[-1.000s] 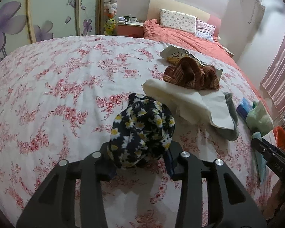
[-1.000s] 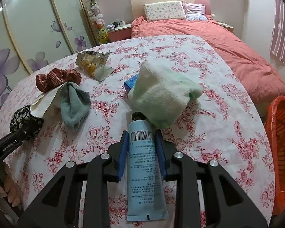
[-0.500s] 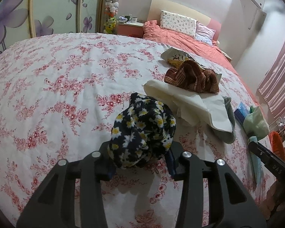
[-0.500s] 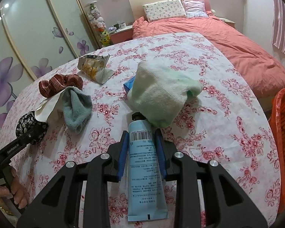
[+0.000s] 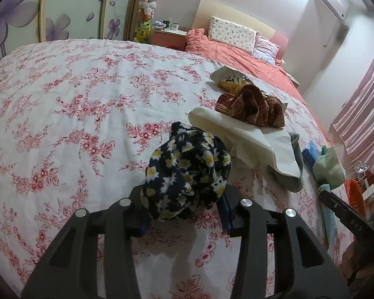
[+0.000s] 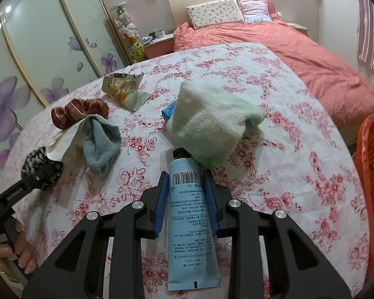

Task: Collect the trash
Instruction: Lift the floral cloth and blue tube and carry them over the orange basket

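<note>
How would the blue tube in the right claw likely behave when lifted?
The blue tube looks soft-walled and partly flattened at its crimped end, so it would probably dent between the right claw pads. It seems light. Its smooth plastic might slip; lying flat, it is unlikely to roll.

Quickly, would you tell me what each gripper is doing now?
Left gripper: jaws opening, flowered scrunchie still between them.
Right gripper: shut on the blue tube.

Wide open floral bedcover [image 5: 69,114] lay to the left of the daisy-print cloth [image 5: 187,174], nothing blocking a pass there. To its right things crowded up: white paper [image 5: 241,134], brown knit scrunchie [image 5: 251,107] and grey cloth [image 6: 99,142] lay touching (a real cluster). The green towel [image 6: 212,127] sat directly ahead of the blue tube [image 6: 189,211], orange basket [image 6: 371,174] walling the far right.
</note>
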A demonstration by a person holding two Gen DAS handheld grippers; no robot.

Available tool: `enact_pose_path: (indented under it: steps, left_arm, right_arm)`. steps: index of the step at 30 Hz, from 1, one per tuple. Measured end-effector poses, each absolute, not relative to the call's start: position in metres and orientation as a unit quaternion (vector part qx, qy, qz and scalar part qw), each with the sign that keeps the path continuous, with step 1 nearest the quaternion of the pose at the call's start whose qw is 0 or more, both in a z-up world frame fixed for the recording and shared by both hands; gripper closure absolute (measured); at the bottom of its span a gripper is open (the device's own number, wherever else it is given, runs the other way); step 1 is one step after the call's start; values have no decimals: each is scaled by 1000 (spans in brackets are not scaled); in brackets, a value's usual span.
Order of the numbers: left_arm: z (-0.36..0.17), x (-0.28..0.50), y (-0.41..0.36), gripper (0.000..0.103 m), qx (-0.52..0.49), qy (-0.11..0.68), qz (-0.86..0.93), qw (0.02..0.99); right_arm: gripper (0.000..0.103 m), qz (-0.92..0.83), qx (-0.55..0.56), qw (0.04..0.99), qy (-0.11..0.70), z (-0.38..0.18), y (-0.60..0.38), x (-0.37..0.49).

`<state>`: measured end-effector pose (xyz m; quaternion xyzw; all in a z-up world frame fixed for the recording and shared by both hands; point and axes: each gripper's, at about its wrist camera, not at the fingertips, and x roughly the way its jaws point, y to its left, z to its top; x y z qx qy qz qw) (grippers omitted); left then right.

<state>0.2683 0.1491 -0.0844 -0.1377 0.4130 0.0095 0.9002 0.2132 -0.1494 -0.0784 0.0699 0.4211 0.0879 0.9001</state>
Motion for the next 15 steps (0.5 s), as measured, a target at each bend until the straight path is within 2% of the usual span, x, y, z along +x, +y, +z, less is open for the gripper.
enact_pose_path:
  steps: [6,7,8,11,15]
  left_arm:
    - [-84,276,136,55,-95,422,20,901]
    - [-84,276,136,57,-93,422,22,901]
    - [-84,276,136,66,-92,422,22,902]
    - [-83,275,137,74,-95,421,16,902]
    - [-78,269,141,77,-104,413,11,905]
  right_arm:
    - [74,87,38,901,424,-77,-136,225]
    - [75,88,37,900,425,-76,-135,225]
    - [76,95,41,898,427,-76,-136,224]
    - [76,106,59,895,429,-76,-142,218]
    - [76,112,64,897,422,-73,-145,204]
